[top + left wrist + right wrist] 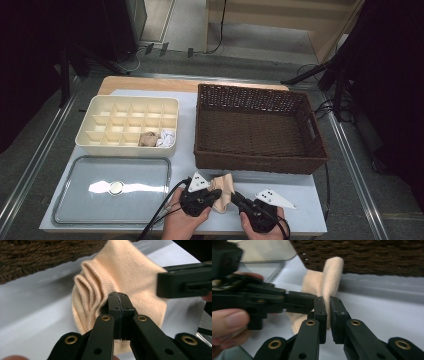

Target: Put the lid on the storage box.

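Pinching pale peach knit sock [223, 191] at near table edge w/ both tools: left gripper [119, 305] clamped tight on bunched fabric, right gripper [328, 307] nipping a raised fold, jaws nearly closed. Prob. folding or rolling it; worth keeping both grips firm, moving together, lifting before shifting. Dark brown woven wicker basket [260, 162] sitting just beyond, wall close, so little room fwd. Clear lid [75, 200] to left; cream divided plastic organiser [95, 107] farther, two rolled items inside.
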Motion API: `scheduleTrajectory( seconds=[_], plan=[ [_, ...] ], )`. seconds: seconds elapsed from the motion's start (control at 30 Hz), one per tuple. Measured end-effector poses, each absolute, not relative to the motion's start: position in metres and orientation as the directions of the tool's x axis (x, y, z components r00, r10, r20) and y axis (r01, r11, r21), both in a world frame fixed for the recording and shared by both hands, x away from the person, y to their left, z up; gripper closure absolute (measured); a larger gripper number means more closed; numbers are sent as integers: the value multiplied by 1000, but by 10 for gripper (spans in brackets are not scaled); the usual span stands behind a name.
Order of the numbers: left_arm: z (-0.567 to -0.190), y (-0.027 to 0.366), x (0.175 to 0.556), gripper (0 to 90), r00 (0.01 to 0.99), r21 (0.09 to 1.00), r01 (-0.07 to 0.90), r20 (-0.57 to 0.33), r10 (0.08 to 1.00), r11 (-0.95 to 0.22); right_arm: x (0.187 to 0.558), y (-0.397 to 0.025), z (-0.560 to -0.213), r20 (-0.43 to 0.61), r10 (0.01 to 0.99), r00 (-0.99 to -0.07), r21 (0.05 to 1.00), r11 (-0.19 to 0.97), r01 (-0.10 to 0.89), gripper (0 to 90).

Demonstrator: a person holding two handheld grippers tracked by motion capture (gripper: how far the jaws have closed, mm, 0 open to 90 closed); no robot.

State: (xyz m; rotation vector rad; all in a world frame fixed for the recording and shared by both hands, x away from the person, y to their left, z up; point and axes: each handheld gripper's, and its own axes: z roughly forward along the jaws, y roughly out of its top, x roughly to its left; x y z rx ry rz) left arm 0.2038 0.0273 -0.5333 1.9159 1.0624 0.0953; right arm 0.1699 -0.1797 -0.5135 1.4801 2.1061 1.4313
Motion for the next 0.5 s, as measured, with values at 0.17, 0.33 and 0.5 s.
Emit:
scheduleTrajectory(
  seconds=[0.17, 0.33, 0.5],
  plan=[
    [-534, 29, 207, 900, 615, 728, 657, -369, 697, -194, 166, -167, -511, 318, 791, -522, 807, 63, 587, 860],
    [-525, 44, 202, 859, 635, 737, 651, -397, 663, -182, 164, -158, -511, 298, 788, -538, 818, 79, 569, 858],
    [-511, 65, 197, 834, 631, 772, 616, -365, 685, -155, 166, -156, -512, 299, 794, -530, 813, 79, 576, 857]
  ],
)
